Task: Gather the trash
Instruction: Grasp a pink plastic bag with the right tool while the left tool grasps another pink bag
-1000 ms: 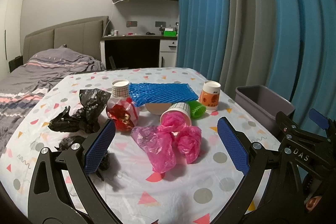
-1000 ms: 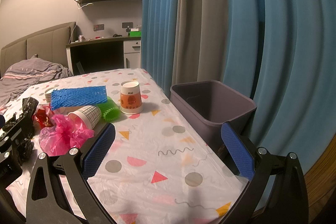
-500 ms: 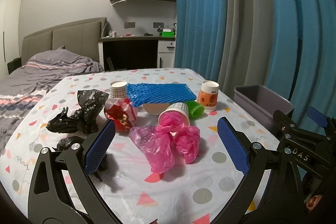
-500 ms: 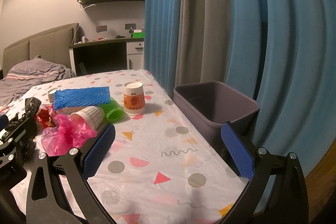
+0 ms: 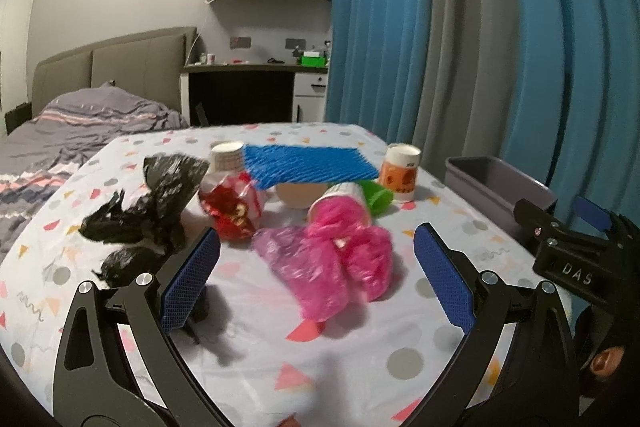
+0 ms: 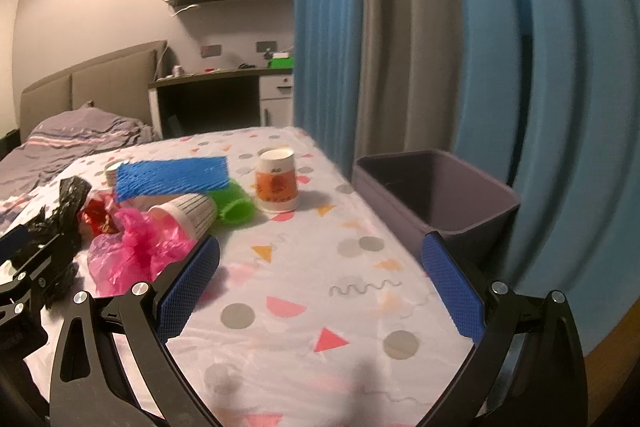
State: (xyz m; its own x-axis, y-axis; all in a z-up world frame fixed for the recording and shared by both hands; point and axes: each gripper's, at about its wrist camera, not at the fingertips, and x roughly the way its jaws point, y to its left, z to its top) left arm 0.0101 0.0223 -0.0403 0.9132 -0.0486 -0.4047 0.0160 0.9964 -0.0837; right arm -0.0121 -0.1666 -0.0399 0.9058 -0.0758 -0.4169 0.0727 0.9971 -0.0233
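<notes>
Black crumpled bags lie far left on the patterned surface. Left claw spread wide, empty, above pink plastic spilling from a tipped grid-print cup. Blue foam net behind. Orange cup upright, print unreadable. Right claw released, marked "DAS" on its side. Grey bin at the surface's right edge.

Crinkly glossy pink plastic bag; matt grey plastic bin.
</notes>
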